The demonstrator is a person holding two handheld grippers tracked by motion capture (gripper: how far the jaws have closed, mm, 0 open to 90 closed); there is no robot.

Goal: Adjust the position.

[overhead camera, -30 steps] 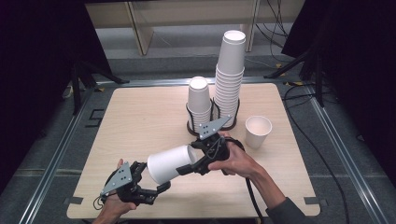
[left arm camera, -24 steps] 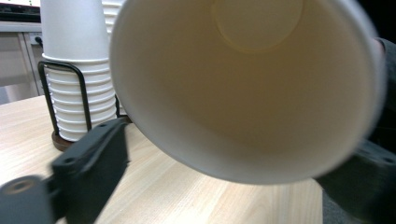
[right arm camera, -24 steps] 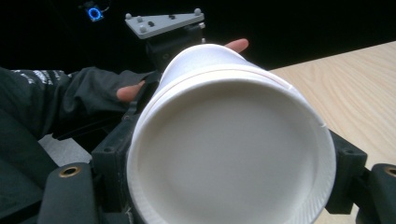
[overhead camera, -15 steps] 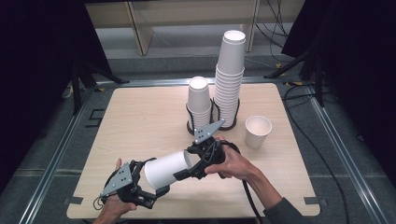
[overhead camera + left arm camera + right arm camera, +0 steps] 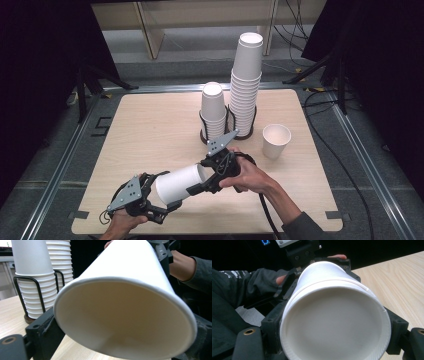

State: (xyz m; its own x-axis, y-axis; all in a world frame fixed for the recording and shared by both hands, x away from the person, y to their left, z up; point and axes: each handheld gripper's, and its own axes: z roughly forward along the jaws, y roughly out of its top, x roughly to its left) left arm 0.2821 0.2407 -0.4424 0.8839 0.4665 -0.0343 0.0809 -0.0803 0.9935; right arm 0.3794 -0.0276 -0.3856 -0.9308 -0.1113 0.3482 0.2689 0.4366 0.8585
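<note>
A white paper cup [image 5: 177,184] lies on its side in the air over the table's [image 5: 150,130] near edge, between both grippers. My right gripper [image 5: 202,180] is shut on its base end; in the right gripper view the black jaws flank the cup's bottom [image 5: 334,325]. My left gripper [image 5: 162,200] has just been closing, and the cup's mouth end sits between its jaws. In the left gripper view the open rim [image 5: 125,315] faces the camera and the jaw at lower left touches it. A hand holds each gripper.
Behind the grippers, a short stack of cups [image 5: 213,112] and a tall stack [image 5: 246,85] stand in black wire holders. A single upright cup [image 5: 276,141] stands to their right. Dark stands and cables surround the table.
The right gripper carried the cup down and left to the left gripper. The left jaws, apart from the cup before, now have its mouth end between them.
</note>
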